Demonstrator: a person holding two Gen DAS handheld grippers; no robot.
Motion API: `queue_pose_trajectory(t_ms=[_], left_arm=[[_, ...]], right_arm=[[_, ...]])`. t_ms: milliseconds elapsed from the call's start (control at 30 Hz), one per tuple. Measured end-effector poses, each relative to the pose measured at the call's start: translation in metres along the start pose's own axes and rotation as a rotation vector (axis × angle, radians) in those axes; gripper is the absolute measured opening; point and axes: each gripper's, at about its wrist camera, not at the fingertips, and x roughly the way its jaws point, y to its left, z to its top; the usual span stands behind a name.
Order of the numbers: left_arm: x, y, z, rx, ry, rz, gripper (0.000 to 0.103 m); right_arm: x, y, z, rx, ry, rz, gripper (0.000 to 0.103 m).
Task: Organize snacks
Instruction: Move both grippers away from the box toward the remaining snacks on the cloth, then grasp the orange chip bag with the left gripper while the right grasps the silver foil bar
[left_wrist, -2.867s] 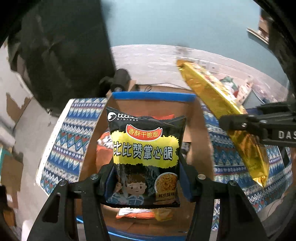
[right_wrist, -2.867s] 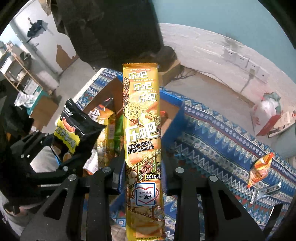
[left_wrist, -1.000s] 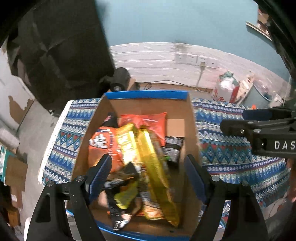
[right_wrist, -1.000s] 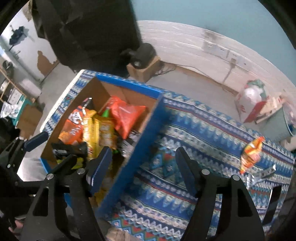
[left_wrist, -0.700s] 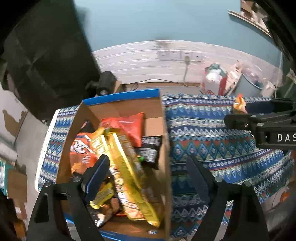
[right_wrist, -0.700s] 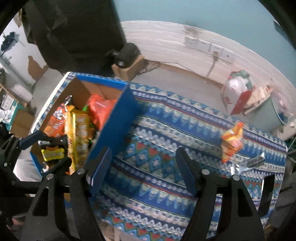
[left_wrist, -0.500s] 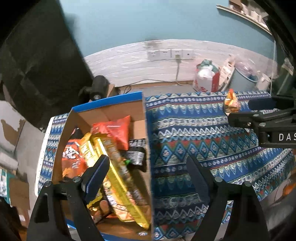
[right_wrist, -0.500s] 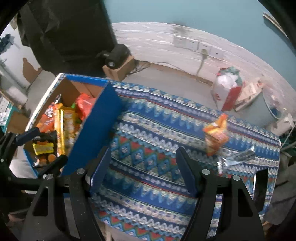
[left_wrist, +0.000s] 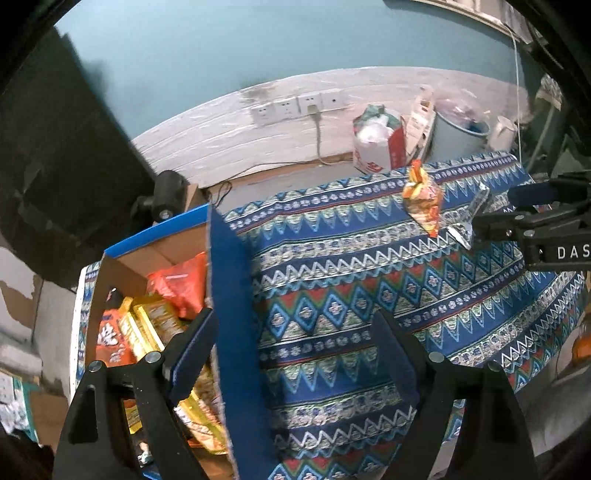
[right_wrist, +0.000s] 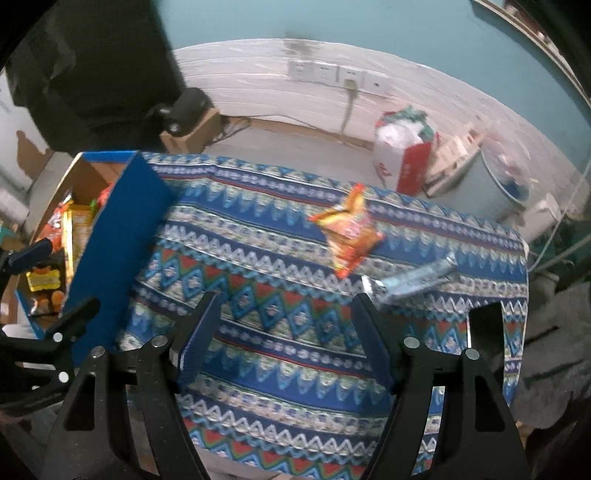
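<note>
Both the left gripper (left_wrist: 295, 350) and right gripper (right_wrist: 284, 332) are wide and empty, ready for the orange bag (right_wrist: 349, 232) and silver bar (right_wrist: 417, 280) lying on the cloth (right_wrist: 258, 288), away from the box (left_wrist: 236, 332)

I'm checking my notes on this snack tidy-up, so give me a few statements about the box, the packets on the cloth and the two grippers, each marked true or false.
1. The left gripper holds a black noodle packet. False: nothing is between its fingers.
2. An orange snack packet lies on the patterned cloth, outside the box. True.
3. The cardboard box is empty. False: several packets lie in it, among them a long gold packet.
4. The right gripper is open with nothing in it. True.
5. A silvery packet lies on the cloth beside the orange one. True.
</note>
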Motion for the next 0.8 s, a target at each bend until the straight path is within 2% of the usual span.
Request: queue_pose_trajectory(t_ms=[533, 800], left_arm=[[0.044, -0.063, 0.037, 0.125, 0.041, -0.055, 0.086], [0.079, -0.084, 0.068, 0.165, 0.043, -0.085, 0.086]], right_arm=[[0.037, -0.09, -0.011, 0.13, 0.085, -0.128, 0.073], [0.079, -0.124, 0.003, 0.199, 0.157, -0.133, 0.073]])
